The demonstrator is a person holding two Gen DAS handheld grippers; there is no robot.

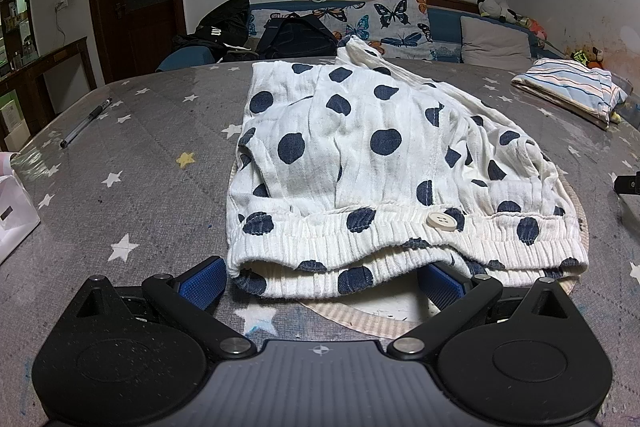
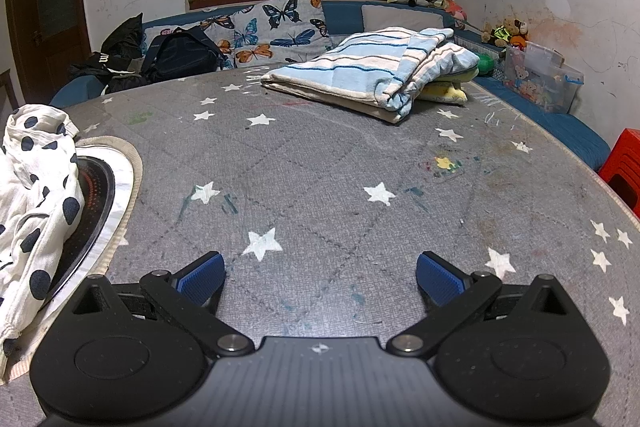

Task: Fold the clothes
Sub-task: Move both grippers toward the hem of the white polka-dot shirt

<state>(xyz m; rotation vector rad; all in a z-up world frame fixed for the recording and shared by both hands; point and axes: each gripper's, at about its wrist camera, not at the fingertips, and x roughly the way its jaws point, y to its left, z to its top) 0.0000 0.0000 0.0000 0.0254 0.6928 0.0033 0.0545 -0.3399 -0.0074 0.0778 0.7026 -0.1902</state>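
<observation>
White shorts with dark blue dots (image 1: 360,155) lie flattened on the grey star-print tablecloth (image 1: 152,187), elastic waistband and a pale button (image 1: 439,219) nearest me. My left gripper (image 1: 320,285) is open wide at the waistband's near edge. Its left pad (image 1: 202,285) sits just left of the cloth, and the waistband partly covers the right pad (image 1: 440,287). In the right wrist view the shorts (image 2: 36,195) show only at the left edge. My right gripper (image 2: 320,283) is open over bare tablecloth (image 2: 320,187), with nothing between its fingers.
A folded blue-and-white striped cloth (image 2: 360,75) lies at the table's far right, also in the left wrist view as the striped cloth (image 1: 572,91). A pen (image 1: 86,123) and a white paper bag (image 1: 12,215) lie at the left. A round cooktop (image 2: 96,195) sits under the shorts.
</observation>
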